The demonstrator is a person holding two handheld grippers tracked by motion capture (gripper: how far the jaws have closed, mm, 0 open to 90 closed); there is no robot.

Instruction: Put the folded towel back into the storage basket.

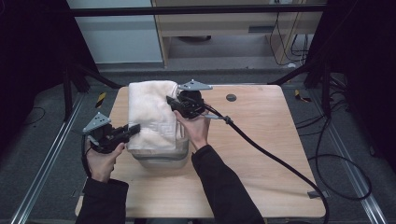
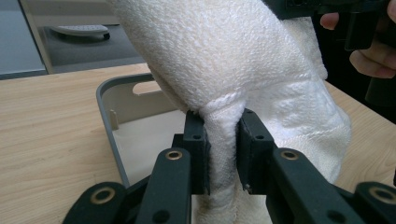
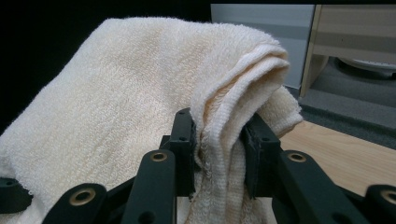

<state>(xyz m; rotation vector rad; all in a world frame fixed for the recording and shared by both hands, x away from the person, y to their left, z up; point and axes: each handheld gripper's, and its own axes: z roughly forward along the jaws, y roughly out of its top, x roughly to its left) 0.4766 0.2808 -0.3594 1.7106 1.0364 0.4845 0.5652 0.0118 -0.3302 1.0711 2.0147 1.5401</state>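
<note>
- The folded cream terry towel (image 1: 150,114) lies over the grey plastic bin (image 1: 161,158), left of centre on the wooden surface (image 1: 261,154).
- Left tongs (image 1: 133,129) grip the towel's near-left edge; right tongs (image 1: 172,103) its right edge, farther back.

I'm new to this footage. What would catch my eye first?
A folded cream terry towel hangs over a grey plastic bin at the wooden table's left half. The left claw pinches its near edge, and the right claw clamps its far folded edge.

Light wooden table (image 1: 261,154), grey bin (image 1: 161,158) resting on it
</note>
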